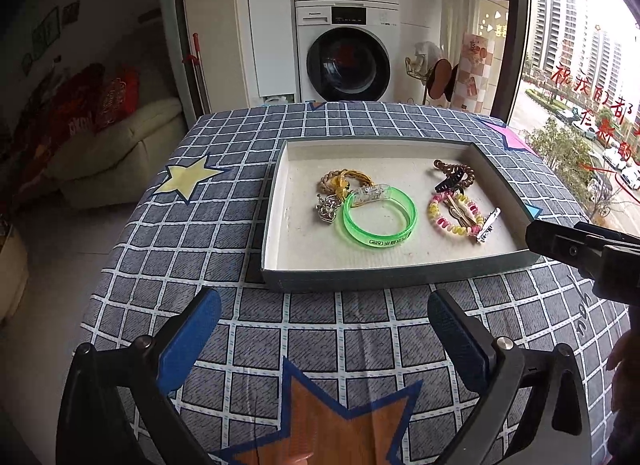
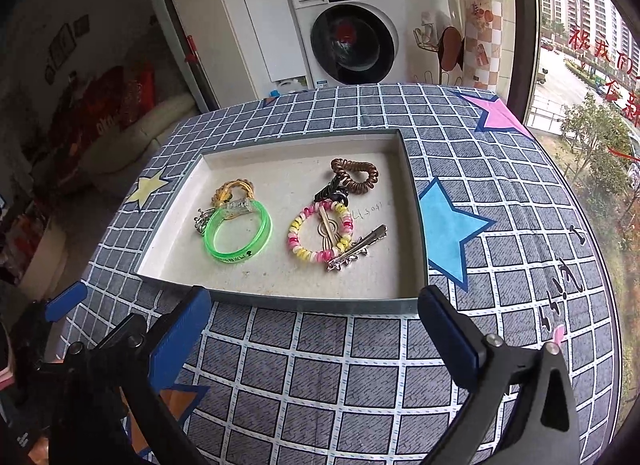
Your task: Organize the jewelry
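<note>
Two grippers hang over a bench covered by a checked cloth (image 1: 328,329) with coloured stars. The left gripper (image 1: 324,323) has its jaws spread wide with nothing between them, only cloth showing in the gap; its blue fingertips (image 1: 192,341) sit just short of the near wall of a shallow tray (image 1: 276,209). The right gripper (image 2: 314,323) is likewise wide open and holds nothing, its fingertips (image 2: 182,335) at the tray's near edge (image 2: 280,299).

All the jewelry lies inside the tray in two loose clusters. On the left side sits a green bangle (image 1: 380,221), with a clear plastic piece (image 1: 370,191) resting across its far rim, a beige braided band with yellow cord (image 1: 340,181) behind it, and a silver charm (image 1: 326,207) touching it on the left. On the right side a pink and yellow coil hair tie (image 1: 452,213) lies around a gold clip (image 2: 330,231), a silver hair clip (image 2: 356,247) resting across its near right edge. Behind that is a black claw clip (image 1: 450,181) touching a brown coil hair tie (image 2: 354,175).

Beyond the bench stands a washing machine (image 1: 346,53), and a window (image 2: 580,45) fills the right.
</note>
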A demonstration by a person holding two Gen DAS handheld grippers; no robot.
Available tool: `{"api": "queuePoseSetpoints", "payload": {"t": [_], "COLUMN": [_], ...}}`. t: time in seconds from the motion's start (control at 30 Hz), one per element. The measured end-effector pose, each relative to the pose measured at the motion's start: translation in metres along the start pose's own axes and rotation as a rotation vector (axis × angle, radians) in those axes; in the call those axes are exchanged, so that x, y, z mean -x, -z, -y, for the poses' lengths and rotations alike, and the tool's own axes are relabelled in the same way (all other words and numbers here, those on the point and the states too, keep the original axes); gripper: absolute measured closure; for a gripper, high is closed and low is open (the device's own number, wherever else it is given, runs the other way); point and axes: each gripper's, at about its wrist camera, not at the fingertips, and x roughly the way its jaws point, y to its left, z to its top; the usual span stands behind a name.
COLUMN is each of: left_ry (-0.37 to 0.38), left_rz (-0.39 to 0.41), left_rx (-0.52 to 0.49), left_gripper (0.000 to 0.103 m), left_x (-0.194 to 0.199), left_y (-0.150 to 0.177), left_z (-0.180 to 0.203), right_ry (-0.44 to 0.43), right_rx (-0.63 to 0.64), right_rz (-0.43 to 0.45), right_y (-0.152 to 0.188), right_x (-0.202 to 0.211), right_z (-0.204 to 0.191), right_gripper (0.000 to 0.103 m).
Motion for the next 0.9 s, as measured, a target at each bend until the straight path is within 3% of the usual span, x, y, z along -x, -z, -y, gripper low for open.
{"api": "queuePoseSetpoints", "payload": {"t": [0.5,0.9], "left_ry": [-0.047,-0.056], "left_rz": [0.114,0.077], "left_rx": [0.033,0.041], "left_gripper": [0.0,0.0], "left_x": [0.033,0.015], "left_y": [0.023,0.03], "left_z": [-0.003,0.002], "right_ry": [0.099,0.131], "right_rx": [0.037,0.066], "right_rz": [0.131,0.112], "right_y": [0.046,0.057], "right_x": [0.041,0.028], "right_z": [-0.006,-0.016], "right_gripper": [0.0,0.0]}}
